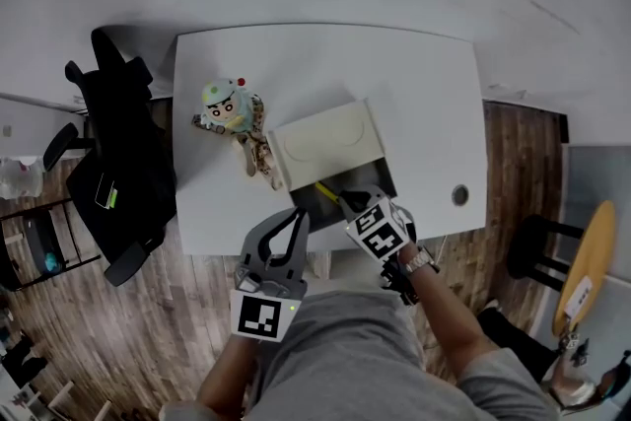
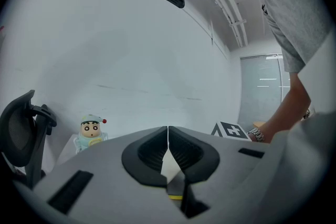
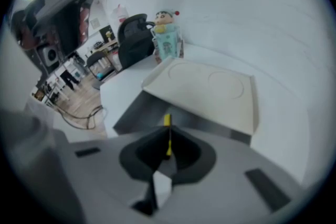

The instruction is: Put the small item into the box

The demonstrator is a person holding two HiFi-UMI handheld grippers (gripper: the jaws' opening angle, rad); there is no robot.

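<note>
Pinching a thin yellow stick (image 3: 167,122) between its 2 jaws, the right gripper (image 1: 346,201) hovers over the open end of the box (image 1: 330,143); the left gripper (image 1: 295,216), clenched on nothing, sits at the table (image 1: 424,94) edge.

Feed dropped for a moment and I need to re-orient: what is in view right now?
box: one, dark inside, cream lid covering its far part, near half of table
small yellow item: one, yellow, pinched over the box's open end
cartoon doll: one, pale green and tan, left of box
table: one, white
office chair: one, black, left of table
left gripper: grey, jaws together, empty
right gripper: grey, shut on the item
</note>
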